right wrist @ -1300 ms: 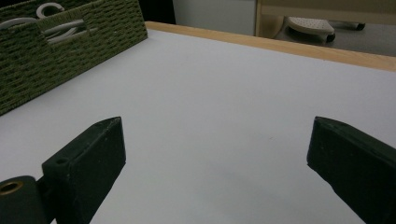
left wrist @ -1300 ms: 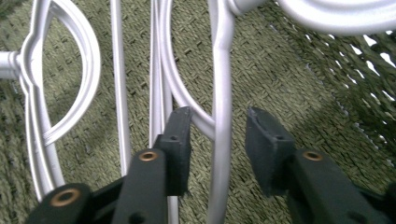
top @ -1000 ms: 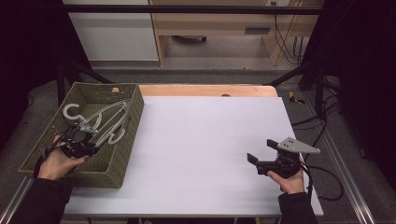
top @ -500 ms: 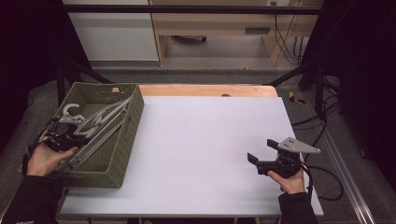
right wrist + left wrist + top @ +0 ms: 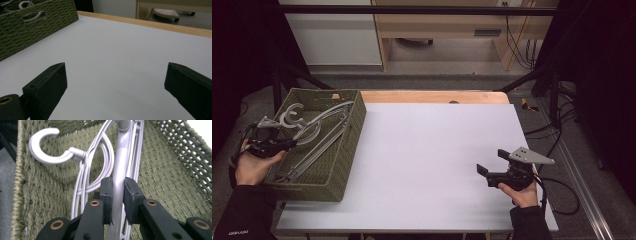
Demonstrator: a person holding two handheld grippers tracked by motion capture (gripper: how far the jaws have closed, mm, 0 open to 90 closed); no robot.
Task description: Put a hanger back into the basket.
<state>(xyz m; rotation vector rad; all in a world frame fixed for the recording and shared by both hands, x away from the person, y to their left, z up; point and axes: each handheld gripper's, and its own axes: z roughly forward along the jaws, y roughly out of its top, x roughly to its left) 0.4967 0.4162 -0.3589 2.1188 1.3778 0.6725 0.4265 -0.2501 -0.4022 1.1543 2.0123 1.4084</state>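
Several grey plastic hangers (image 5: 314, 131) lie in an olive woven basket (image 5: 346, 150) at the table's left. My left gripper (image 5: 287, 143) is over the basket's left side, shut on the stem of one grey hanger (image 5: 118, 182); its hook (image 5: 45, 150) curls up at the upper left of the left gripper view. The held hanger is raised, its hook (image 5: 293, 114) above the basket rim. My right gripper (image 5: 492, 167) rests low over the white table (image 5: 432, 150) at the front right, jaws wide apart with nothing between them (image 5: 115, 82).
The basket (image 5: 30, 27) stands at the far left in the right gripper view, a hanger showing through its handle slot. A wooden strip (image 5: 432, 96) runs along the table's far edge. Black frame legs and cables stand beyond the right side.
My left hand has shifted left and lifted, drawing the gripped hanger up and towards the basket's left rim. The right gripper has stayed put.
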